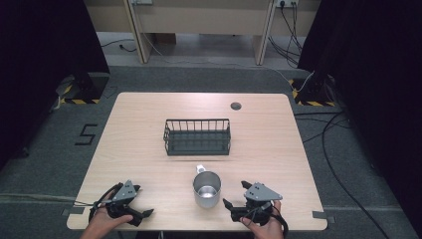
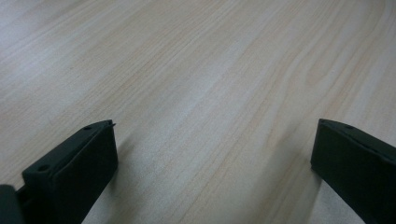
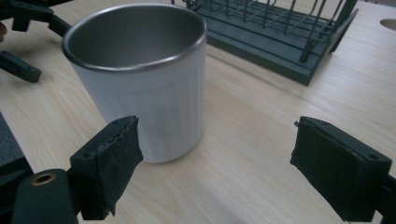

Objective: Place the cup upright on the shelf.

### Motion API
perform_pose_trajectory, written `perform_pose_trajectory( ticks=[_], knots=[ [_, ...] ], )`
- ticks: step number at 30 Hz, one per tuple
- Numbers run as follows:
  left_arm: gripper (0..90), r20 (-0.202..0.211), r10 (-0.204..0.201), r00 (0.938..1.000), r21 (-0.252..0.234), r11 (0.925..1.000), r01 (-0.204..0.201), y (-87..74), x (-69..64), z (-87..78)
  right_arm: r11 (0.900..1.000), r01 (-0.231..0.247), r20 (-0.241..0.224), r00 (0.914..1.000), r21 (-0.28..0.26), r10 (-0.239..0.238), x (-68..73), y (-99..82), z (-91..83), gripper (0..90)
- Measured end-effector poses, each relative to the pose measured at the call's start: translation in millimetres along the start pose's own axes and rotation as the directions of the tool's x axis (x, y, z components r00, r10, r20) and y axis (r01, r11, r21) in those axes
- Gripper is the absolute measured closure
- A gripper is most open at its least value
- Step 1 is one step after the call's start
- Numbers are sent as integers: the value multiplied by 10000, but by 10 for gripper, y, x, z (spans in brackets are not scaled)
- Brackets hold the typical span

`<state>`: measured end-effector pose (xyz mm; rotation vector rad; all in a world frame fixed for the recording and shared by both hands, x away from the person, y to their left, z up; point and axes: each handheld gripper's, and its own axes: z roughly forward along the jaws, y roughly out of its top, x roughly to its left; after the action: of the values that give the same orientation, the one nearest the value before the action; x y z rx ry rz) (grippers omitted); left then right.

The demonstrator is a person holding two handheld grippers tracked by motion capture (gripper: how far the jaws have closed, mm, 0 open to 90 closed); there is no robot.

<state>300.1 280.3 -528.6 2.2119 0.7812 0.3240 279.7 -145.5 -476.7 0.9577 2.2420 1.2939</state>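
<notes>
- A metal mug (image 1: 206, 189) stands upright and empty on the wooden table (image 1: 149, 124), near the front edge and roughly midway between the two grippers; its handle points away from the person, toward the rack.
- A dark wire dish rack (image 1: 197, 136) sits at the middle of the table, just beyond the mug and apart from it.
- The right gripper (image 1: 230, 209) is held in the person's right hand (image 1: 266, 226) at the front right of the table, its tips aimed left toward the mug — near it, not touching.
- In the right gripper view the mug (image 3: 140, 79) stands ahead of the left-hand pad; the jaws stand well apart there, with bare table between them and nothing gripped.
- The same view shows the rack (image 3: 280, 32) behind the mug and the other gripper (image 3: 23, 37) at the upper left corner.
- The left gripper (image 1: 144, 215) rests low at the front left of the table in the left hand (image 1: 102, 223), well apart from the mug.
- In the left gripper view its two black jaws stand wide — wood grain (image 2: 196, 93) alone lies between them, and they hold nothing.
</notes>
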Motion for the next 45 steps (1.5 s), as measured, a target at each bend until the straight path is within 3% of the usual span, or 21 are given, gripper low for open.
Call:
perform_pose_trajectory(
  ticks=[12, 21, 39, 45],
  knots=[
    [0, 1, 2, 10000, 2, 10000, -2, 0, 0, 0, 9992, 136, -307, 9994, -374, -147, 152, 95, 46, 150],
    [0, 1, 2, 10000, 0, 10000, -2, 0, 0, 0, 9976, -33, -371, 9993, -698, 7, 208, 147, 110, 150],
    [0, -3, -5, 10000, 0, 10000, 5, 0, 0, 0, 9959, 207, -544, 9982, -880, -256, 362, 254, 279, 147],
    [0, -3, -2, 10000, 0, 10000, 2, 0, 0, 0, 9960, 136, -466, 9988, -880, -178, 386, 274, 339, 107]
  ],
)
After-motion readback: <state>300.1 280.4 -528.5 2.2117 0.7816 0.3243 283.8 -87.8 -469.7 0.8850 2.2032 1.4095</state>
